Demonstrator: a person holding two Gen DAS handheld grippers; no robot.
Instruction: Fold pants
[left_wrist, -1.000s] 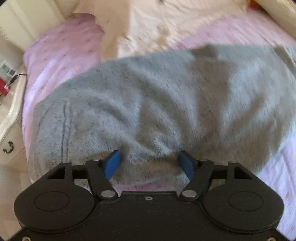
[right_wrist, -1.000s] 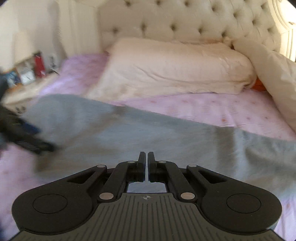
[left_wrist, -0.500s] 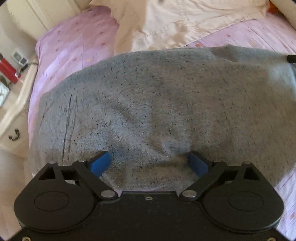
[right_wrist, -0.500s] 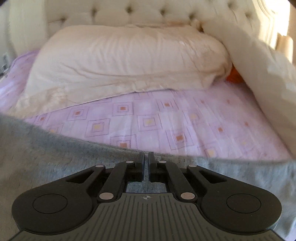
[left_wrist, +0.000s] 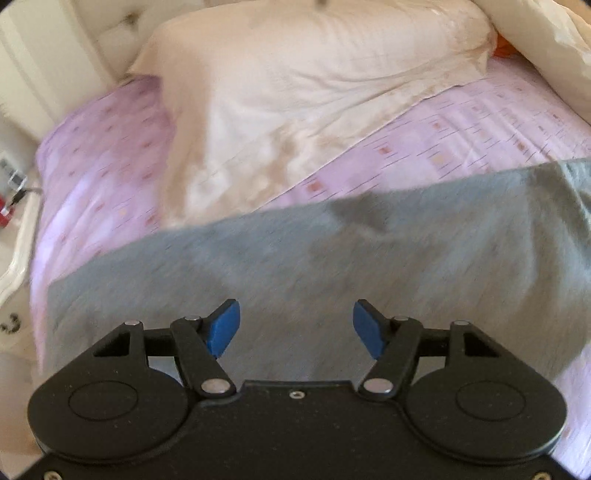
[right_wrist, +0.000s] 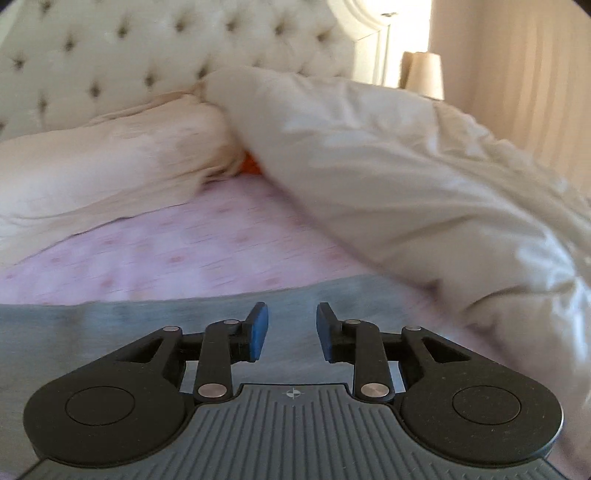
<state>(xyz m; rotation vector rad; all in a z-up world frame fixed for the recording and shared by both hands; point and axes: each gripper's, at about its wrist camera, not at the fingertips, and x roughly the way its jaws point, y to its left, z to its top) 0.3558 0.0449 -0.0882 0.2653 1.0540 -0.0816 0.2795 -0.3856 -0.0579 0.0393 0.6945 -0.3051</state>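
1. Grey pants (left_wrist: 332, 258) lie spread flat across a pink patterned bed sheet (left_wrist: 480, 122), forming a broad band on the near side of a cream pillow (left_wrist: 295, 74).

2. The left gripper (left_wrist: 296, 326) hangs over the pants on the side away from the pillow, its two blue-padded fingers (left_wrist: 223, 326) spread wide with nothing between them; grey cloth shows through the gap.

3. The right gripper (right_wrist: 290, 330) is likewise parted, its blue pads (right_wrist: 258, 330) standing apart and holding nothing, above the pants (right_wrist: 110, 332) near their far edge, which runs straight along the sheet (right_wrist: 184, 254) just short of the pillow (right_wrist: 92, 170).

4. In the left wrist view the pants' edge nearest the pillow slants across the sheet, and a darker fold or shadow marks the cloth about midway along it; both frames are motion-blurred, so finer detail of the fabric cannot be made out.

5. To the right of the pillow, a bunched white duvet (right_wrist: 406, 184) slopes down toward the pants, with a small orange object (right_wrist: 251, 166) wedged between duvet and pillow.

6. Behind the pillow stands a tufted cream headboard (right_wrist: 147, 55); a lampshade (right_wrist: 424, 74) shows beyond the duvet.

7. To the left of the pillow, off the bed's edge, a cream nightstand (left_wrist: 14, 258) carries small red items (left_wrist: 5, 214).
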